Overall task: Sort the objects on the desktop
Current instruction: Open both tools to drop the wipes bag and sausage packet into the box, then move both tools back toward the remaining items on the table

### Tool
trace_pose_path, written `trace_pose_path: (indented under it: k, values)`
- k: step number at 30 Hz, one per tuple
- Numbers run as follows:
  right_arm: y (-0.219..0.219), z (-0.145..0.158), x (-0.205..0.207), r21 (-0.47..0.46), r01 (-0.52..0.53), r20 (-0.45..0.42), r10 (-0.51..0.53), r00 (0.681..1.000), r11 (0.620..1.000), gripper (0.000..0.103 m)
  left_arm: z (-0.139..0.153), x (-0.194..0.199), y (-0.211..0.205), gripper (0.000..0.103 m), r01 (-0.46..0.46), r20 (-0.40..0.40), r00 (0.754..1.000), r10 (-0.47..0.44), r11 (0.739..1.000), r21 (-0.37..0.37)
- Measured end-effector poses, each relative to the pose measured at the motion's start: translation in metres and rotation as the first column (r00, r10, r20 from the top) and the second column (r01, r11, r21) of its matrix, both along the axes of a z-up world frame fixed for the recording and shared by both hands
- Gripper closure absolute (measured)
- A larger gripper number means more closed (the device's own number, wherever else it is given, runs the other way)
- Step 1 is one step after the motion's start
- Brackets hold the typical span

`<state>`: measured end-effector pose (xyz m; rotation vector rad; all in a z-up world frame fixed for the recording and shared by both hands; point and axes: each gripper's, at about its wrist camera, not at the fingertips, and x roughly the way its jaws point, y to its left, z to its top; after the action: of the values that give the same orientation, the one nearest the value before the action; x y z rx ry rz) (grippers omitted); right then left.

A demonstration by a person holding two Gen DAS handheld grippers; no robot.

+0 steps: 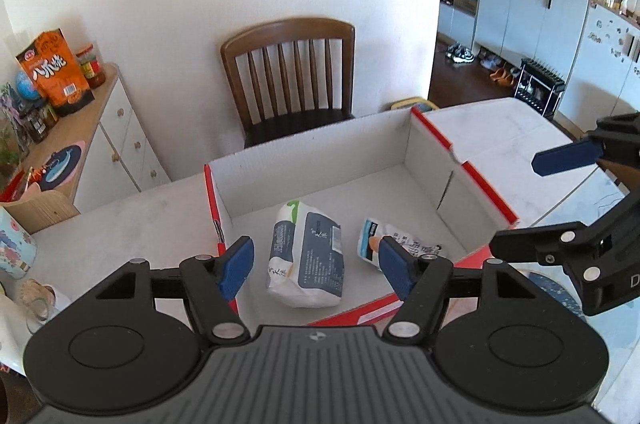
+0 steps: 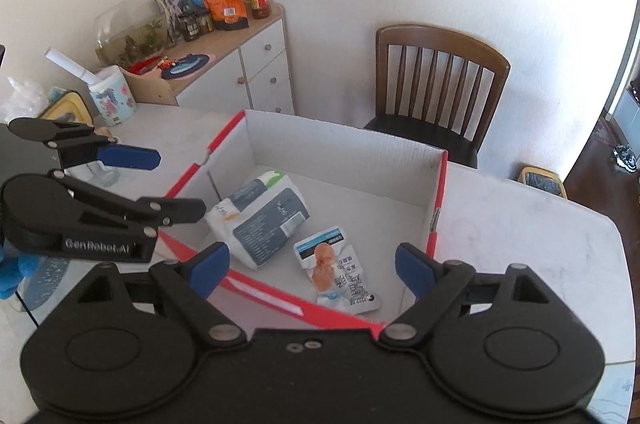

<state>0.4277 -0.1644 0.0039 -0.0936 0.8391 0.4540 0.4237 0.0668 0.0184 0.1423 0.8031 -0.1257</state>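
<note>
We held both grippers, left (image 1: 316,266) and right (image 2: 310,272), released above the box (image 2: 344,143); dropping lower risked snagging its near rim.

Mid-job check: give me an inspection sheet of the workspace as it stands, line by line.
Surface: white marble-look table, lightly smudged.
Job's things: open red-edged cardboard box on the table; inside lie a white-and-grey tissue pack and a small crumpled snack packet, apart from each other.
Clutter: floral cup holding a paper roll, and a yellow-rimmed item at the table's left end.
Grippers: left gripper open, empty, above the box; right gripper open, empty, over the box's near edge.
Cables: nothing seen.
Surroundings: wooden chair behind the table; white sideboard with orange bag, jar, glass bowl.
</note>
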Motion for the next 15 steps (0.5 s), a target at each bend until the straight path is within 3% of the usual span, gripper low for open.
trace_pose_path:
  k: [6, 15]
  values:
    - [-0.014, 0.010, -0.026, 0.007, 0.000, 0.008, 0.000, 1.000, 1.000, 0.013, 0.014, -0.025, -0.007, 0.035, 0.003, 0.025, 1.000, -0.003, 1.000, 0.003]
    - [-0.037, 0.021, -0.064, 0.042, 0.009, 0.021, -0.010, 1.000, 0.999, 0.012, 0.035, -0.063, -0.014, 0.035, 0.017, 0.057, 0.998, -0.014, 0.999, -0.051]
